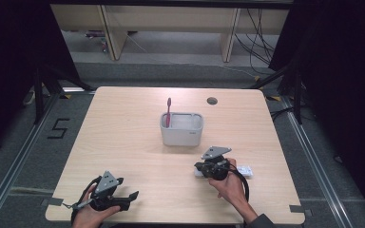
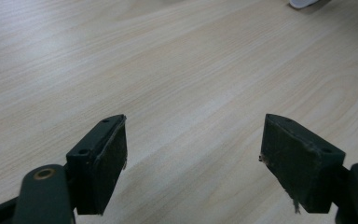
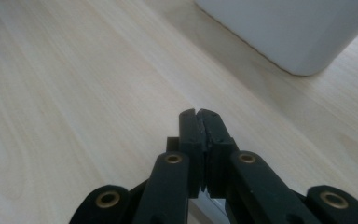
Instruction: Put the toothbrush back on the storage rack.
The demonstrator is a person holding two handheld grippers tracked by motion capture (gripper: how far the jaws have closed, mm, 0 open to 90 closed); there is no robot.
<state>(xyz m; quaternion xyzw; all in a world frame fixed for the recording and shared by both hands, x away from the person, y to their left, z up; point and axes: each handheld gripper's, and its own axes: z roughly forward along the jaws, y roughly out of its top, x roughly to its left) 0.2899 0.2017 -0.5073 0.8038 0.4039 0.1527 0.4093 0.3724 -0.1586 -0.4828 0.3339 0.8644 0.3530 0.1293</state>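
Observation:
A white rectangular holder (image 1: 181, 129) stands in the middle of the wooden table (image 1: 123, 123), with a red toothbrush (image 1: 168, 111) upright in its left end. My right gripper (image 1: 198, 166) hovers just in front of the holder, pointing toward it. In the right gripper view its jaws (image 3: 199, 114) are shut pad to pad with nothing between them, and the holder's wall (image 3: 284, 32) is close ahead. A flat white packet (image 1: 245, 171) lies on the table under my right hand. My left gripper (image 1: 129, 199) rests near the front left edge, its jaws (image 2: 194, 121) open wide over bare wood.
A round cable hole (image 1: 212, 100) sits near the table's far edge. Dark curtains flank both sides, and wooden furniture legs and cables stand on the floor behind. A corner of the holder (image 2: 303, 3) is at the top of the left gripper view.

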